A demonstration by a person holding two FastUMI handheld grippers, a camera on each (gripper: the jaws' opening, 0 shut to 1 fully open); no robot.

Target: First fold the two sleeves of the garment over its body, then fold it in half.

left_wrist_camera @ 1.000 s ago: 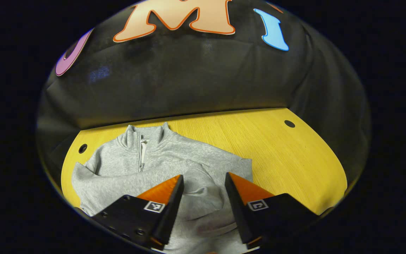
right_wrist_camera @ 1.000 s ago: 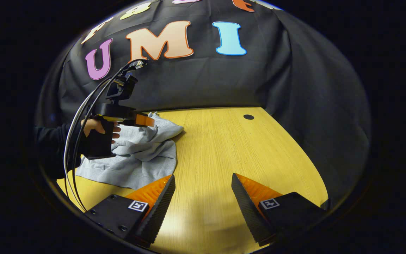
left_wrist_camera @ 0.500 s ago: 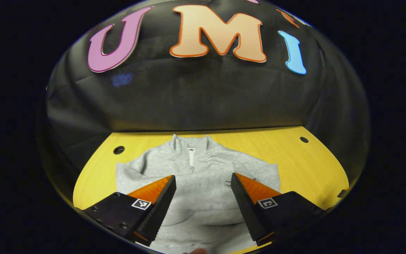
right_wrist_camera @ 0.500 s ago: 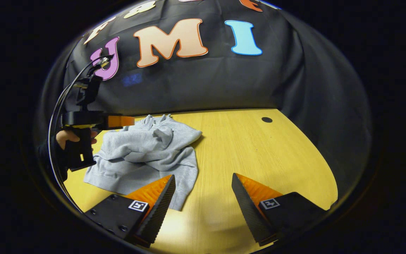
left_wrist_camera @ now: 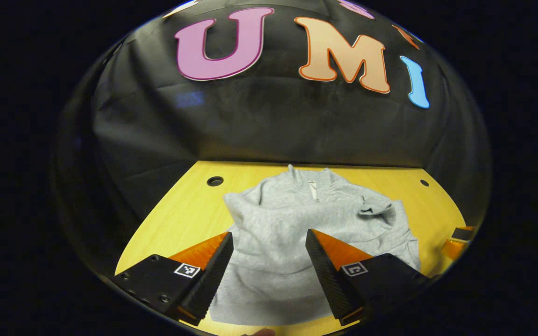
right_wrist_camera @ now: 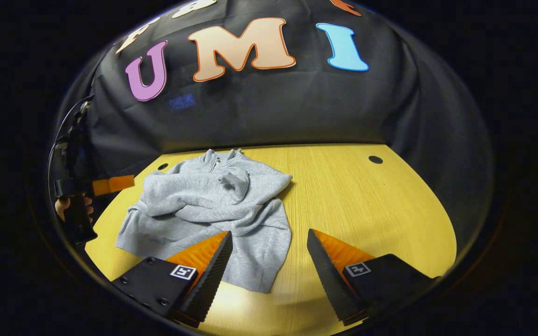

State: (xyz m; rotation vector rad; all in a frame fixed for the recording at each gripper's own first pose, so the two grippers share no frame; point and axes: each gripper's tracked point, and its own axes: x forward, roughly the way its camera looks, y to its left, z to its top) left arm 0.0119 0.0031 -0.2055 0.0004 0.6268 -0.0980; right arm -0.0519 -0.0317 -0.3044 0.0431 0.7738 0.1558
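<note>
A grey zip-neck sweatshirt (left_wrist_camera: 297, 224) lies flat on the yellow wooden table (left_wrist_camera: 185, 219), collar toward the wall, both sleeves folded across its body. In the right gripper view the sweatshirt (right_wrist_camera: 213, 205) sits left of centre with the sleeves crossed over the chest. My left gripper (left_wrist_camera: 269, 266) hovers open above the hem end, nothing between its fingers. My right gripper (right_wrist_camera: 269, 266) is open over bare table by the sweatshirt's lower right corner. The left gripper (right_wrist_camera: 112, 184) also appears at the far left of the right gripper view, held by a hand (right_wrist_camera: 63, 205).
Round cable holes (left_wrist_camera: 215, 180) (left_wrist_camera: 424, 182) sit near the table's back corners. Black cloth walls close the back and sides. Open tabletop (right_wrist_camera: 367, 205) stretches to the right of the sweatshirt. The right gripper's fingers (left_wrist_camera: 456, 240) peek in at the right rim of the left gripper view.
My left gripper has pulled back and to the left, off the garment, leaving the sleeve lying on the body. The right gripper's view has swung left so more of the sweatshirt shows.
</note>
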